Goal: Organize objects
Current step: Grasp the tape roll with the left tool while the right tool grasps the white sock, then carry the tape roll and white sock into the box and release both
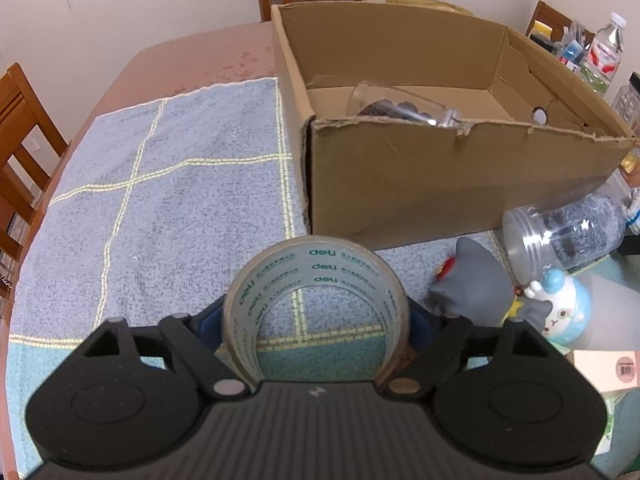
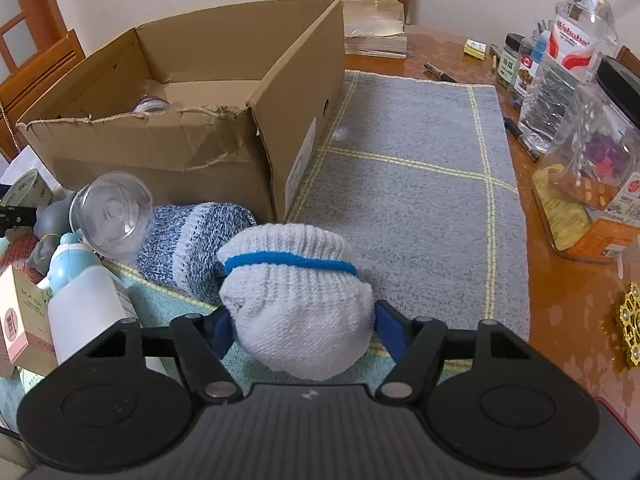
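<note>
My left claw [image 1: 316, 320] grips a tape roll [image 1: 316, 300] standing on edge above the mat [image 1: 160, 184], the box [image 1: 440, 184] at one o'clock. My right claw [image 2: 300, 328] squeezes a white sock [image 2: 296, 300]; the box [image 2: 180, 152] sits at eleven o'clock.

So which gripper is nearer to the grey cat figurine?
Left. The left gripper, gripping the tape roll, sits right beside the grey cat figurine. The right gripper, holding a white sock ball, is farther off, across the clear jar.
</note>
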Demonstrator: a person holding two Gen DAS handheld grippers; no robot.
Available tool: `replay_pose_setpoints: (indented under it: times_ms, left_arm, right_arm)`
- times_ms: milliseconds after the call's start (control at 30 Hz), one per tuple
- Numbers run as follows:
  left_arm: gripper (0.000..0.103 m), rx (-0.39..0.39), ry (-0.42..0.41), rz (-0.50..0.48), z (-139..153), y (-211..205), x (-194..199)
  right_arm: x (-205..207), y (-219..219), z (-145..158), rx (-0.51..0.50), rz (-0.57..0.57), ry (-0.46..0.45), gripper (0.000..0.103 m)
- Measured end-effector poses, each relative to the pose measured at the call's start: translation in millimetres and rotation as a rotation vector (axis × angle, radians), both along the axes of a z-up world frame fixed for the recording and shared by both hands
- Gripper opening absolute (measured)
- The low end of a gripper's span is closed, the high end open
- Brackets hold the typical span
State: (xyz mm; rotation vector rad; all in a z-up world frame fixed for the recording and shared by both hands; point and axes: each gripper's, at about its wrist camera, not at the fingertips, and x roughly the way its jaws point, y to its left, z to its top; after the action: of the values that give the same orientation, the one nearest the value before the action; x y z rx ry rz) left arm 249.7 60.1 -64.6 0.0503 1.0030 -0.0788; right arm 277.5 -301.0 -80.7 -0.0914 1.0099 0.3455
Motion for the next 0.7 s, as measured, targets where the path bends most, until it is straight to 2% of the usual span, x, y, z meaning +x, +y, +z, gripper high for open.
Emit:
replay_pose_setpoints:
  times_ms: [333,567,700]
  left_arm:
    - [0.085,0.035,0.011,-0.034,21,5,-5]
    - [0.085,0.062,0.008,-0.091,69,11,-10]
    - [0.085,0.057,-0.06,-0.113,103,10,-5]
  right_arm:
    - [-9,0,22,-0.017,-0.027,-0.029,0.069]
    - [-19,9,67,-0.025,0.024,-0.082,0.069]
    - [-18,21,96,-0.037,0.061,-0.142,0.069]
